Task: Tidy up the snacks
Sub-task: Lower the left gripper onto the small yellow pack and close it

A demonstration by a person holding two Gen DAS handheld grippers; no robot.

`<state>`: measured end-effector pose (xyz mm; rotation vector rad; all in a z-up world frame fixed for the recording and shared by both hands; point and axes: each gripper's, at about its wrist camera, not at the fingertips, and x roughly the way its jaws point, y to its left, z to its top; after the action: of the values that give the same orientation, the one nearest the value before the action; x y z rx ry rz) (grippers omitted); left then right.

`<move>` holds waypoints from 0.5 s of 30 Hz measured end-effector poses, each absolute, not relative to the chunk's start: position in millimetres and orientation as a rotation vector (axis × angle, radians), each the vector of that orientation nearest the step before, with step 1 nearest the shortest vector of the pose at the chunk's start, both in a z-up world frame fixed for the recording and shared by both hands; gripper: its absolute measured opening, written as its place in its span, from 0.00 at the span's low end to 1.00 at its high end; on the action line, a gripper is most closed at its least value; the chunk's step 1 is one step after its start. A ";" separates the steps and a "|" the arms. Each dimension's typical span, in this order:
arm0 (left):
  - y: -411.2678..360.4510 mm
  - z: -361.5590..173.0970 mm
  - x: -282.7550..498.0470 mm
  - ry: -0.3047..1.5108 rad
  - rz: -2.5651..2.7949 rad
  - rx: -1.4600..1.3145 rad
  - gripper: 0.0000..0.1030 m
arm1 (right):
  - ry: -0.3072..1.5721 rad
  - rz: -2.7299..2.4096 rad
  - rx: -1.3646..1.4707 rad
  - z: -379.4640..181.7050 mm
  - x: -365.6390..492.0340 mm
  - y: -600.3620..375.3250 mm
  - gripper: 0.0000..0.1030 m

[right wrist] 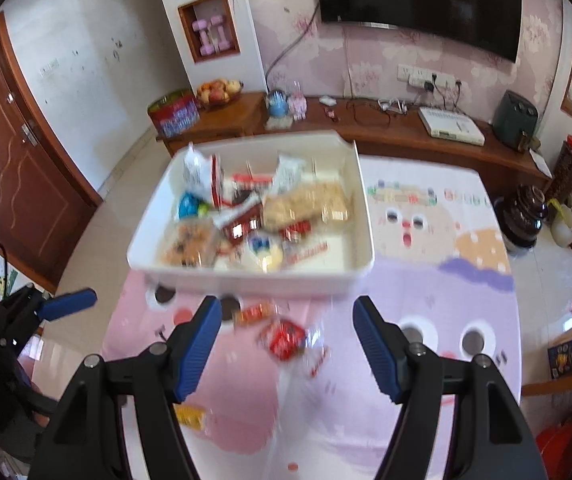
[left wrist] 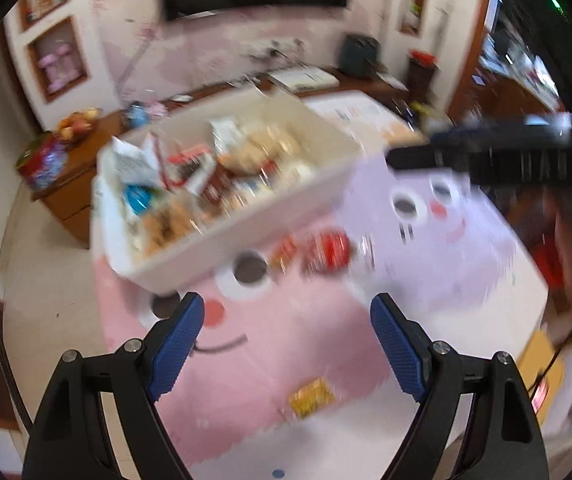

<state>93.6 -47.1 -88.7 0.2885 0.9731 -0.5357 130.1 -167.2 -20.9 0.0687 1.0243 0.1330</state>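
Observation:
A white bin (right wrist: 360, 200) full of mixed snack packets stands on the table's pink and purple cartoon cloth (right wrist: 426, 288). In front of it lie a red packet (right wrist: 283, 338), a small orange packet (right wrist: 253, 313) and a clear wrapper (right wrist: 314, 362); a yellow packet (right wrist: 189, 416) lies nearer. My right gripper (right wrist: 287, 308) hangs open above these loose packets, holding nothing. My left gripper (left wrist: 287, 304) is open too, over the pink cloth, with the bin (left wrist: 253, 234), the red packet (left wrist: 326, 250) and the yellow packet (left wrist: 312, 396) in sight. Everything in this view is blurred.
A blue finger (right wrist: 69, 303) of the left gripper shows at the left edge. Behind the table runs a wooden cabinet (right wrist: 386, 128) with a fruit bowl (right wrist: 218, 91), a tin (right wrist: 173, 114) and a white box (right wrist: 450, 124). A door (right wrist: 9, 152) stands left; jars (right wrist: 524, 210) sit on the floor right.

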 end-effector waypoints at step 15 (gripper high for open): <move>-45.8 -210.4 76.1 1.187 -0.659 0.507 0.81 | 1.121 0.078 0.082 -72.3 112.6 -175.4 0.67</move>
<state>76.1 -45.8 -210.4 0.5065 1.1867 -0.6594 112.6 -175.4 -72.3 0.0816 1.1210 0.0776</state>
